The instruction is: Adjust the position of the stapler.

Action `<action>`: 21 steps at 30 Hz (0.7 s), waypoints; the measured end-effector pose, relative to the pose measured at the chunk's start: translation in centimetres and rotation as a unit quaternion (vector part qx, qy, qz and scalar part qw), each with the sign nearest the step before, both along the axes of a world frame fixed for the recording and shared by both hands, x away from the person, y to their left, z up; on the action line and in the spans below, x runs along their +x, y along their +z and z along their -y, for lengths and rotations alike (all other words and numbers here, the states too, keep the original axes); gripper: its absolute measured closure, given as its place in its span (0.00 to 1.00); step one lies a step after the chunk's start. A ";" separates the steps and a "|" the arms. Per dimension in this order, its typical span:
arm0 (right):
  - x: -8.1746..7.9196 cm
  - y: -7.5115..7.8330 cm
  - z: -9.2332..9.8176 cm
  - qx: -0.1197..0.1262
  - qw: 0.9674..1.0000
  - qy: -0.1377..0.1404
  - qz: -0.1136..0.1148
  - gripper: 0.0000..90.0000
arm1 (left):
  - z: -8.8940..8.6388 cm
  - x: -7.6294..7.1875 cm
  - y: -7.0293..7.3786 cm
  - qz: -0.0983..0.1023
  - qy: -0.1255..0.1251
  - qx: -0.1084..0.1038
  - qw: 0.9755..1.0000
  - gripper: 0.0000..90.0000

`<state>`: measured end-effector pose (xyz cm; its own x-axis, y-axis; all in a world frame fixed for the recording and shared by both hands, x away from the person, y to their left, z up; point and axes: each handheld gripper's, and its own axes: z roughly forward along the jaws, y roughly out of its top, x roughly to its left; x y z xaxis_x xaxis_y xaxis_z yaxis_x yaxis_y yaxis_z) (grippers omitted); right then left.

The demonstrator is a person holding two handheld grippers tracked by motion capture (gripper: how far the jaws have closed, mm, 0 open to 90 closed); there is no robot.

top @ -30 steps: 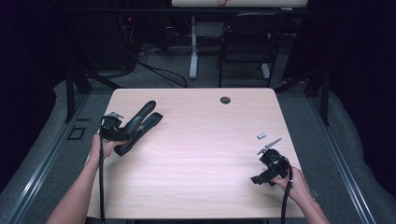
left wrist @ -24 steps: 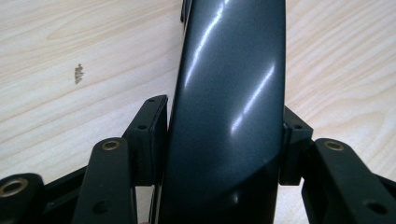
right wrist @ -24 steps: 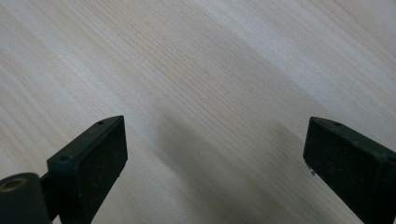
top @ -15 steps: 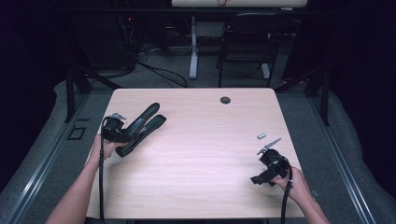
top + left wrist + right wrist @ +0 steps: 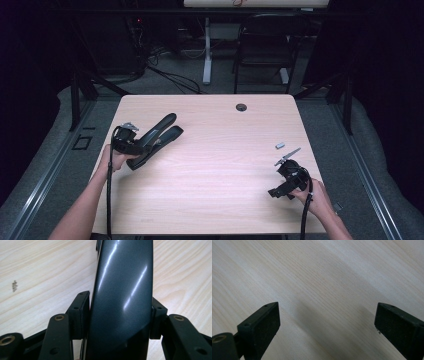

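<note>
A large black stapler point(image 5: 160, 131) lies slanted on the left part of the wooden table point(image 5: 215, 170), its top arm raised from its base. My left gripper point(image 5: 136, 144) is shut on its rear end. In the left gripper view both pads point(image 5: 81, 307) press the sides of the stapler's glossy dark arm point(image 5: 122, 285), with my left gripper point(image 5: 120, 312) around it. Near the right front corner, my right gripper point(image 5: 279, 191) rests low over the table. Its jaws stand wide apart in the right gripper view, my right gripper point(image 5: 327, 317) open over bare wood.
A small grey piece point(image 5: 280, 145) lies on the table just beyond the right gripper. A dark round grommet point(image 5: 241, 107) sits near the far edge. A black chair point(image 5: 265, 45) and a desk leg point(image 5: 207, 55) stand on the floor behind the table.
The left gripper and the stapler in it have shifted slightly to the right. The right gripper has kept still.
</note>
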<state>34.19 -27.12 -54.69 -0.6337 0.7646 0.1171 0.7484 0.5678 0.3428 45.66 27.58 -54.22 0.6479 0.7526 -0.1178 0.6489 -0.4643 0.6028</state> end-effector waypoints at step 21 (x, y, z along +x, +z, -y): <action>0.1 0.1 0.0 -0.010 1.000 0.005 -0.002 0.07 | 3.3 -0.9 0.2 -0.011 -0.075 0.011 0.997 0.52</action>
<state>34.30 -27.14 -54.55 -0.6406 0.7608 0.1040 0.7444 0.5820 0.3275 44.71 24.33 -54.01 0.7504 0.6506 -0.1167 0.5842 -0.5702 0.5776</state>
